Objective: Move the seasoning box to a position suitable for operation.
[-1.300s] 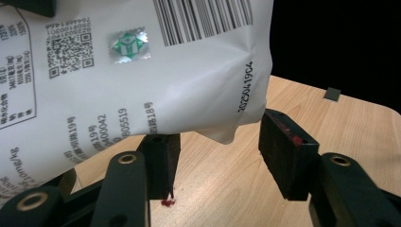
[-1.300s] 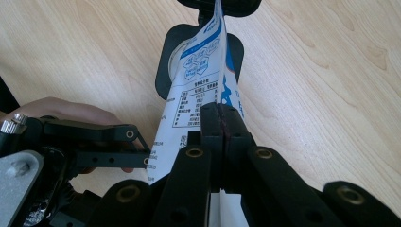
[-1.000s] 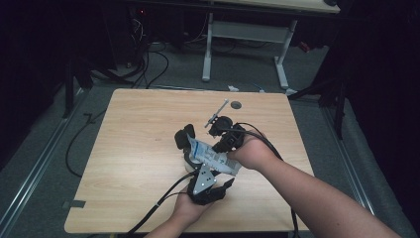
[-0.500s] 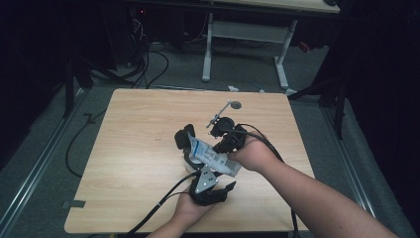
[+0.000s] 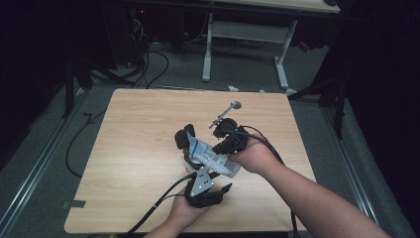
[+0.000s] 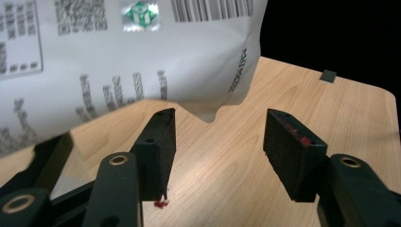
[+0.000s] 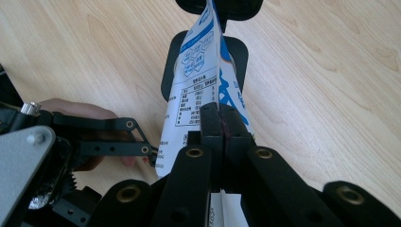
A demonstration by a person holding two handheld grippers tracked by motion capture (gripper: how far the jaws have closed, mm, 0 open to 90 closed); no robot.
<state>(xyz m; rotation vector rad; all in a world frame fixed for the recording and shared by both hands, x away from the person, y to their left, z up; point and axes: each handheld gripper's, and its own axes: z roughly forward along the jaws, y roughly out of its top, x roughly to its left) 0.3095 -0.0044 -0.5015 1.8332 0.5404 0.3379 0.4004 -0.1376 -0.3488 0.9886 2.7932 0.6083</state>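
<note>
1. My right gripper [image 7: 218, 124] has its two black jaws pressed together on the white-and-blue printed plastic pouch [image 7: 204, 71]; the thin film is pinched flat between the pads, so I judge the grip carries the pouch's whole weight.
2. My left gripper [image 6: 217, 146] stands spread, its jaws having just been opening. Nothing lies between the pads; the pouch's lower corner [image 6: 208, 111] hangs just above and beyond them, not touching.
3. From the high view the pouch [image 5: 214, 157] sits over the middle of the light wooden table [image 5: 138, 148], between my left gripper [image 5: 185, 141] and my right gripper [image 5: 225, 148]. I judge it is held raised so that the left jaws can take a fresh hold on a free edge.
4. The pouch is soft and crinkled, glossy white on one face with barcodes and grey text, blue panels on the other; its bottom corner folds to a limp point.
5. The table is pale wood-grain laminate, smooth and matt. A small red smear marks it beneath my left jaw [image 6: 161, 204], and red traces show on the opposite pad [image 6: 298, 137].
6. A slim grey metal rod with a round disc end [image 5: 225, 113] lies on the table beyond my right gripper, apart from the work.
</note>
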